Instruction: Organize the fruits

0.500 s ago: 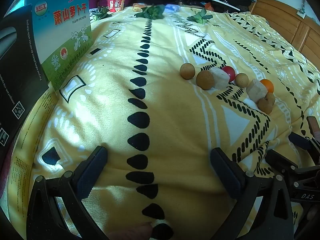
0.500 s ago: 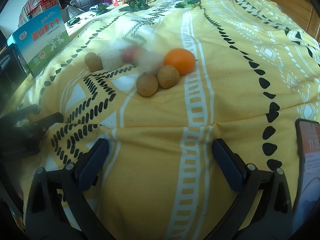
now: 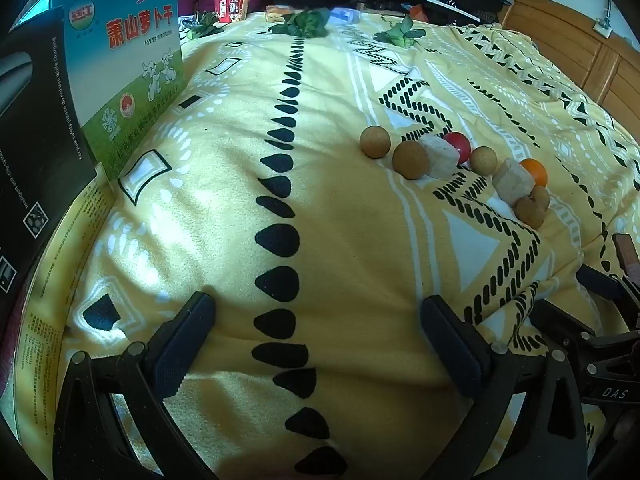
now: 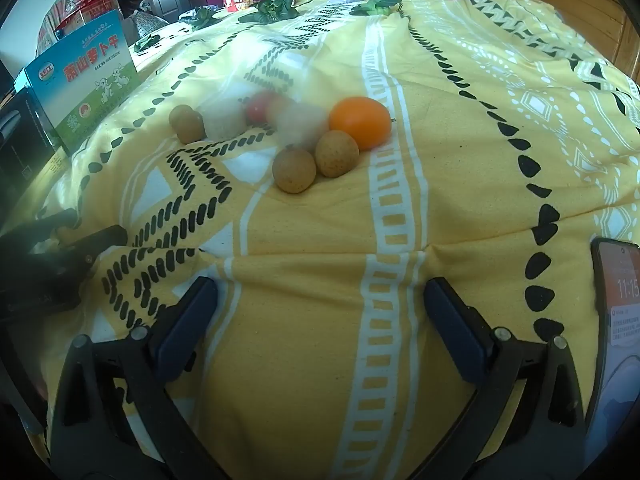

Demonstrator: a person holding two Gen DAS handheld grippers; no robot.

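Currently both the left tongs (image 3: 316,344) and the right tongs (image 4: 320,320) are hanging wide apart and empty over the bed, while the fruits (image 4: 294,170) are lying clustered ahead on the yellow blanket (image 4: 460,168). Round ones are likely rolling away if nudged, since the bedding is soft. Two pale, blurred lumps (image 4: 300,124) are possibly peeled pieces. A carton (image 3: 124,64) is standing to the left.

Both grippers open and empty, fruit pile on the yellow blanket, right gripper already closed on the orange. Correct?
Not quite. The right gripper is not closed on the round orange fruit: its fingers stand wide apart with only the yellow patterned blanket between them, per the right wrist view. The rest holds, left gripper included.
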